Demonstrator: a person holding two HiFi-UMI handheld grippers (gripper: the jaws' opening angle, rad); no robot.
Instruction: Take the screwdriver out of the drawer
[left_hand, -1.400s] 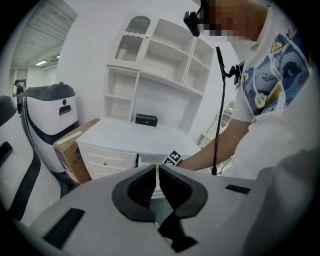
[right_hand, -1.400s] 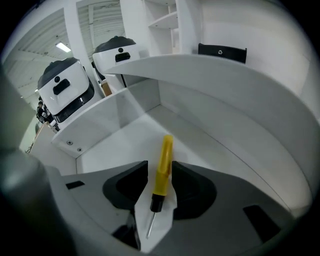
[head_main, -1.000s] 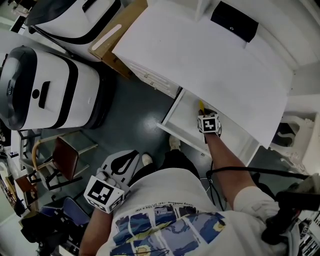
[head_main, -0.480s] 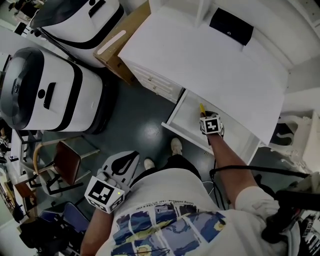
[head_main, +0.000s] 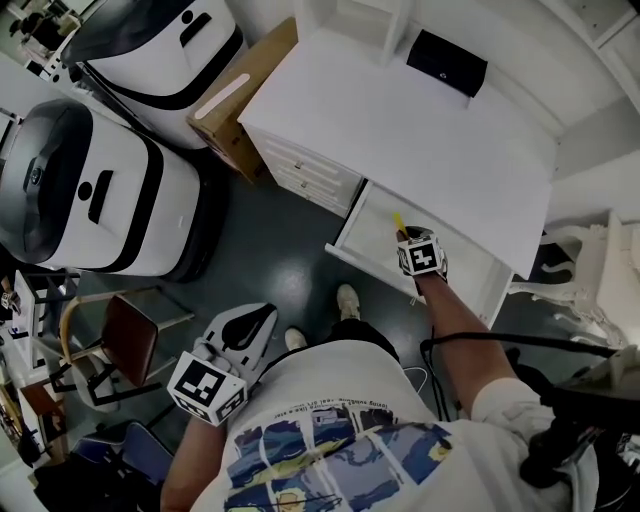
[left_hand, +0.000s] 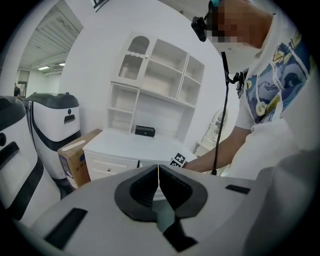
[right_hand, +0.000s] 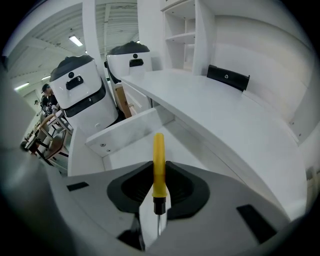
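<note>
1. White desk top (head_main: 420, 150), with a black box (head_main: 447, 62) near the back edge (small round mark on its face).
2. Cardboard box (head_main: 235, 105), just beside the desk's left end.
3. Large white-and-black unit (head_main: 90, 190), left of the cardboard box; second unit (head_main: 160, 40) beyond it.
4. Brown chair (head_main: 130, 325), on the dark floor (head_main: 270, 250) near the first unit.
5. White open shelving (left_hand: 160, 85), above the desk.
</note>
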